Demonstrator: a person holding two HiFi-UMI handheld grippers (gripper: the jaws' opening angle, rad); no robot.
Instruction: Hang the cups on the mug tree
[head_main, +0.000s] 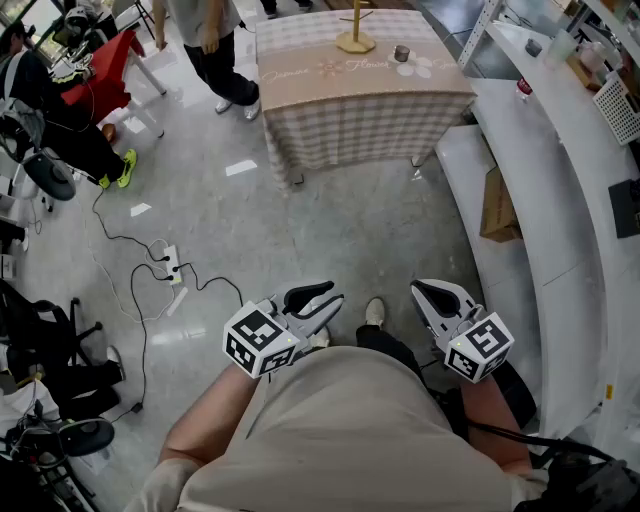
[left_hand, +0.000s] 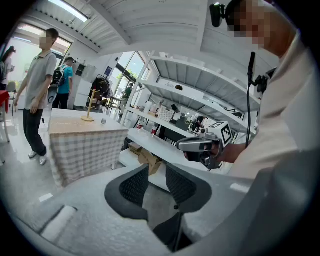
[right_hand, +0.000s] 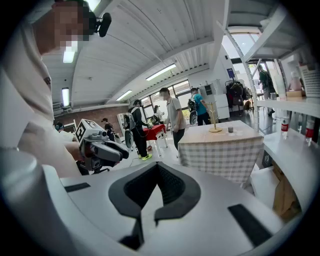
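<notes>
1. Tabletop (head_main: 300, 45) under a checked cloth, top centre of frame. Mug tree (head_main: 355, 30) upright on it; small metal cup (head_main: 402, 53) just right of its base, not touching.
2. Left gripper (head_main: 333, 298) lower centre-left, fingers slightly apart, empty. Right gripper (head_main: 420, 292) lower centre-right, fingers together. Both over the floor, well apart from the tabletop.
3. Person (head_main: 205, 30) stands at the tabletop's left corner; power strip (head_main: 172, 262) on the floor, left.

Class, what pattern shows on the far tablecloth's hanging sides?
Beige and white checks on the fabric tablecloth; clearest in head view.
</notes>
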